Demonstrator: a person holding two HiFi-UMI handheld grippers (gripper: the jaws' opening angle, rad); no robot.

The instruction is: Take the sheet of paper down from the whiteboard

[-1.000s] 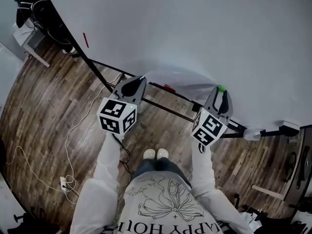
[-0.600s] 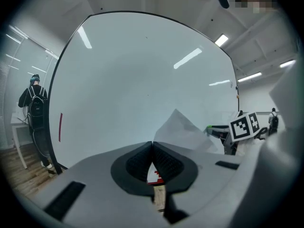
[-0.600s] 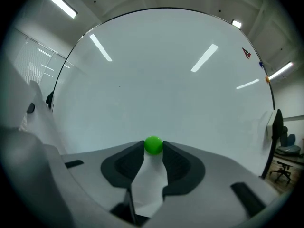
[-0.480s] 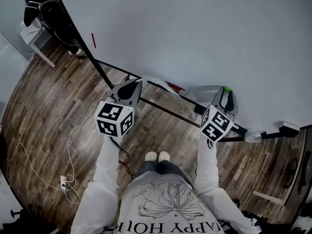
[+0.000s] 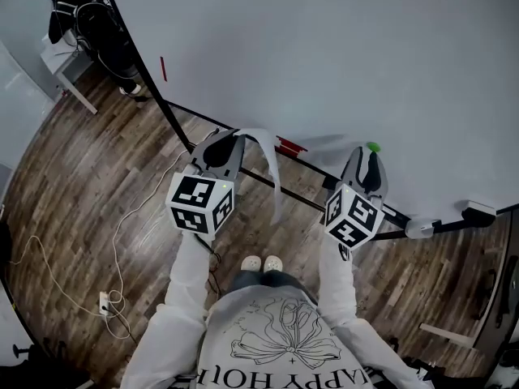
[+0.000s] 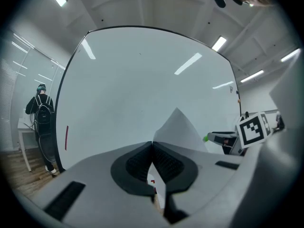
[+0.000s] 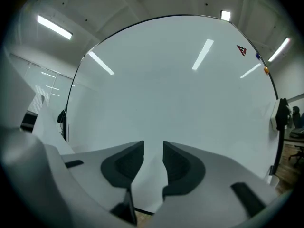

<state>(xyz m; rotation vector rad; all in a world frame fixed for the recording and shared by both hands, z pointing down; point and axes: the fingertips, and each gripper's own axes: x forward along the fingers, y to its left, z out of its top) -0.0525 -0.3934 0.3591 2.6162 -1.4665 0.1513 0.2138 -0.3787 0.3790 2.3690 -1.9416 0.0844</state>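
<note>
The white sheet of paper (image 5: 265, 151) is off the whiteboard (image 5: 324, 47). It hangs in a curl from my left gripper (image 5: 230, 140), which is shut on its edge. In the left gripper view the sheet (image 6: 178, 129) rises in a peak past the closed left gripper (image 6: 152, 144). My right gripper (image 5: 369, 156) stands to the right of the sheet, close to the board. The right gripper (image 7: 153, 148) is open, and only bare board shows through the gap. A small green thing (image 5: 371, 147) sits at its tip; whether they touch is unclear.
A red item (image 5: 290, 145) lies on the board's tray, and a red mark (image 5: 165, 69) is on the board's left edge. Another person (image 5: 77, 14) stands at a table at the far left. Cables (image 5: 122, 217) and a power strip (image 5: 105, 302) lie on the wood floor.
The sheet was spread against the board between both grippers. Its right side has come free, and it now droops from the left gripper, which has risen a little.
</note>
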